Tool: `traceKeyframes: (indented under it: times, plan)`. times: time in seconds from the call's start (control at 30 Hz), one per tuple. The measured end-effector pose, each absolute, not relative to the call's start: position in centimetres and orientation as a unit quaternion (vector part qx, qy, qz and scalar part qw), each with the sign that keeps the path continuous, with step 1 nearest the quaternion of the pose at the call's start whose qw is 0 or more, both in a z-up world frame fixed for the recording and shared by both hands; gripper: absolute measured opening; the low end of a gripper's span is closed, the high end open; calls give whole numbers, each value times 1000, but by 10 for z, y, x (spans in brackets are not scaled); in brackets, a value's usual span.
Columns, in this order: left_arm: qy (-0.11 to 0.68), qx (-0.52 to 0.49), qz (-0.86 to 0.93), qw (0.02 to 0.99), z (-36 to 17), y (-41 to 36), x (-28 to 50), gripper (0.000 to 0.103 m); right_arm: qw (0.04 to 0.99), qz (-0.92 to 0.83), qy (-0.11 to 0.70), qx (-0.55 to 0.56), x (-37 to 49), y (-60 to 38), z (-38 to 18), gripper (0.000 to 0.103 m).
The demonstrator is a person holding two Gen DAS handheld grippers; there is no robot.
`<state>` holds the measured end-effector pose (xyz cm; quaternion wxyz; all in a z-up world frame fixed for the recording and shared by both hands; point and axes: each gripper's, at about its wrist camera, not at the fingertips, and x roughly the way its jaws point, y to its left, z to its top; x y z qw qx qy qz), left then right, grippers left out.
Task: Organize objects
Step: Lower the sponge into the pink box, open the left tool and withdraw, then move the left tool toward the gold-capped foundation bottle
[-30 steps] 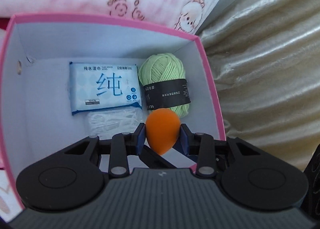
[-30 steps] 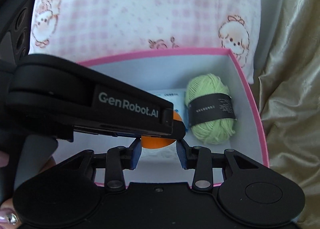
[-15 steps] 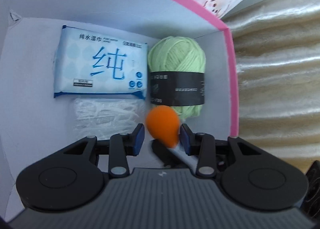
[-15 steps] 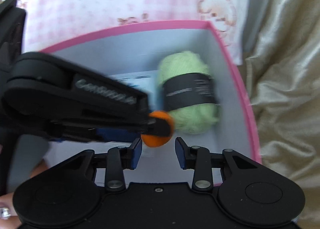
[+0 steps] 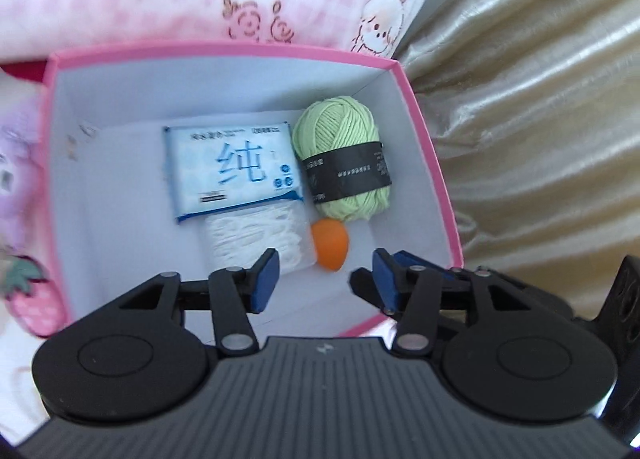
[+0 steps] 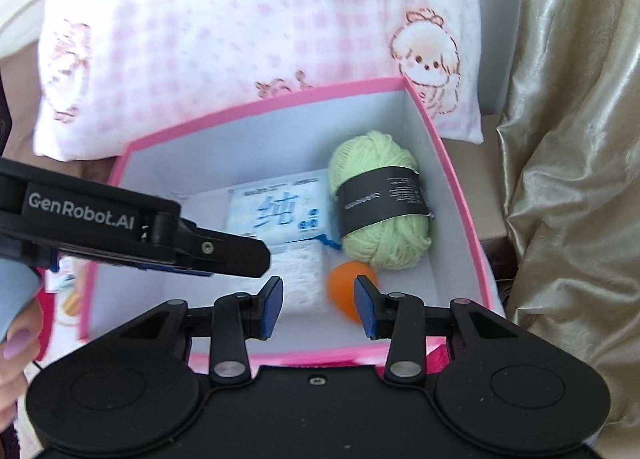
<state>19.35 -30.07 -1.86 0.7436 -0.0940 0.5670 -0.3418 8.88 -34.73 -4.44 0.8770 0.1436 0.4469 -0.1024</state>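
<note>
So the orange sponge egg (image 5: pixel 330 243) is down on the floor of the pink box (image 5: pixel 430 163) now, sitting just in front of the green yarn ball (image 5: pixel 344 169) and right beside the white bundle of cotton stuff (image 5: pixel 256 237) that pokes out from under the blue wet-wipes pack (image 5: pixel 232 175). The left gripper (image 5: pixel 322 279) has just been opening its jaws and there's nothing between them, the egg lies clear of both pads, so that's a done release as far as I can judge. The right gripper (image 6: pixel 318 305) hangs over the near wall of the box with its jaws apart and nothing clamped; in its own view the egg peeks out behind the right pad but that looks like plain overlap, not contact. If I were doing this step, I'd lift the left one straight up and out rather than sweeping sideways, because the egg is round-ish and light and would probably roll if a finger clips it. Also watch the two grippers, they're close together over the same corner, so pull one out first. Outside the box there's a strawberry thing (image 5: pixel 34 301) on the left that I'd guess could be next, though it's blurry.
</note>
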Motion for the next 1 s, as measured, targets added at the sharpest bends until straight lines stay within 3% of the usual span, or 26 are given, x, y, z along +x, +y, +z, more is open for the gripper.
traceKeyframes:
  times: [0.37,0.6,0.87,0.93,1.0]
  plan:
    - [514,-33,-338,787,47,-221,137,66,899,-10,407,163,53,-277,6,46]
    - [485,-36,-294,823,67,-153,112,73,915,43,394,78,40,-216,39,63]
    - [471,-61,-255,842,68,-85,105,79,916,103,388,6,50,-166,56,68]
    - [468,-76,-241,847,61,-69,106,83,914,116,389,-8,57,-153,54,72]
    - [463,-81,-232,852,54,-56,107,86,911,122,392,-21,64,-140,49,84]
